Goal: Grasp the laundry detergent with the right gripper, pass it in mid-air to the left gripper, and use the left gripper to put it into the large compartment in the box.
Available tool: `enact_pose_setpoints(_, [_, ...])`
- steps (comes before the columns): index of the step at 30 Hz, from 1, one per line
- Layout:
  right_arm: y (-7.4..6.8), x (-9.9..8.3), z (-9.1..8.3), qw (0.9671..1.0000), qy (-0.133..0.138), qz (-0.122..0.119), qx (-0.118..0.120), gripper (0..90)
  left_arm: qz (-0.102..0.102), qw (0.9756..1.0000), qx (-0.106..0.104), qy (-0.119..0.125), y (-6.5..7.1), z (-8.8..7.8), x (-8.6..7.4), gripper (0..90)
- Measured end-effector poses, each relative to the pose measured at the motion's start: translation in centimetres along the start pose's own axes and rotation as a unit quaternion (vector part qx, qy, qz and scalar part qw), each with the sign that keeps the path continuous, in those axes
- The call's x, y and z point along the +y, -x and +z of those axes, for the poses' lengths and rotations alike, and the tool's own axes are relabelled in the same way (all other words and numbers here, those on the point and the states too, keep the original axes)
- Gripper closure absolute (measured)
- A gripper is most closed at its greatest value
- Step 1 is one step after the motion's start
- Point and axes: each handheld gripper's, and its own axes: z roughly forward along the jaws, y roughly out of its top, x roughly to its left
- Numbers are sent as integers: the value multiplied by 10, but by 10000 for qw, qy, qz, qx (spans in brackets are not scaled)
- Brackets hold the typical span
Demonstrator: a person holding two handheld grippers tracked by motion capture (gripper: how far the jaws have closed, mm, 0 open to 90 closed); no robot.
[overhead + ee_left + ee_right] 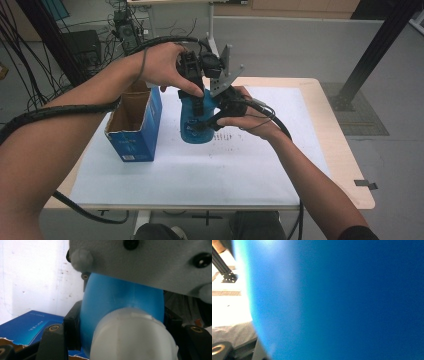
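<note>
A blue plastic bottle point(192, 127) with a white cap point(132, 337) stands near the middle of the white mat. My left gripper point(198, 97) comes down from above, its jaws closed against the bottle's shoulder on both sides of the cap. My right gripper point(216, 120) grips the bottle's body from the right side. In the right gripper view the blue bottle wall point(349, 302) sits right against the lens, with one finger point(219, 350) at the lower left. The right gripper's grey plate point(150, 262) hangs over the bottle in the left gripper view.
An open blue cardboard box point(135, 125) with torn flaps stands just left of the bottle, close to my left forearm. The white mat point(200, 175) covers the wooden table point(345, 165). A black frame post point(375, 50) rises at the back right.
</note>
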Motion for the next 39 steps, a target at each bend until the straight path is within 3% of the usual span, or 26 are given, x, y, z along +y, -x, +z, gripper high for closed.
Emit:
enact_pose_setpoints(10, [-1,0,-1,9999,-50,103,13,414,-37,10000,-17,40,-1,0,-2,368])
enact_pose_setpoints(16, [1,0,1,10000,29,-39,10,413,-45,10000,-20,50,-1,0,-2,368])
enact_pose_setpoints(39, [0,0,-1,10000,5,66,6,403,-95,9999,-6,71,-2,-2,-3,369])
